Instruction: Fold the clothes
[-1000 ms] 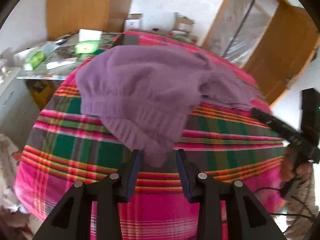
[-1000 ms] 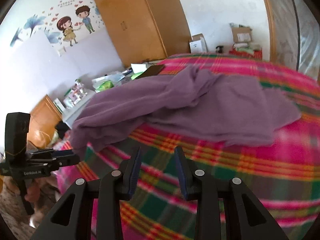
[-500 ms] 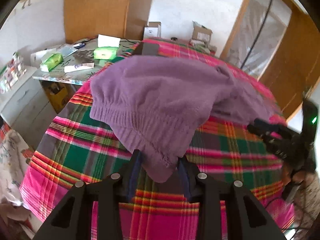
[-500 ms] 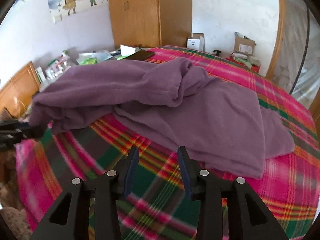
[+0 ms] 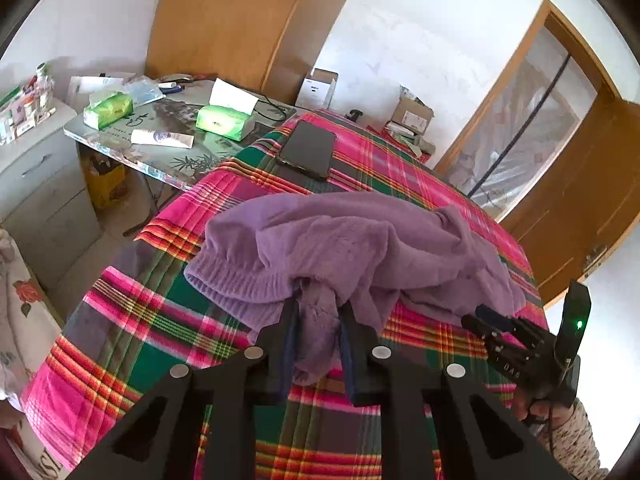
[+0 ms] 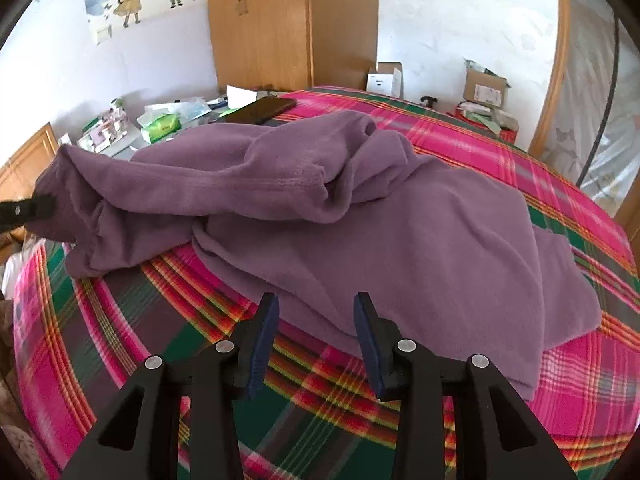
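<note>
A purple fleece garment [image 5: 360, 248] [image 6: 400, 232] lies crumpled on a bed under a pink and green plaid blanket [image 5: 140, 320] [image 6: 120, 320]. My left gripper [image 5: 318, 308] has a bunched corner of the ribbed hem between its pads, and its jaws are closing on it. In the right wrist view that gripper [image 6: 40, 206] holds the corner raised at the far left. My right gripper [image 6: 317, 300] hovers over the garment's near edge. Its jaws are closing a little with nothing between them. The right gripper [image 5: 488, 316] also shows at the left wrist view's right edge.
A dark phone [image 5: 308, 150] [image 6: 260, 111] lies on the blanket at the far side. Beside the bed a glass-topped table [image 5: 160, 156] carries green tissue packs [image 5: 226, 122] and clutter. A wooden wardrobe [image 6: 280, 28] and cardboard boxes [image 6: 484, 90] stand by the far wall.
The left jaws came together on the hem corner and lifted it, bunching the garment. The right gripper sank toward the garment's near edge.
</note>
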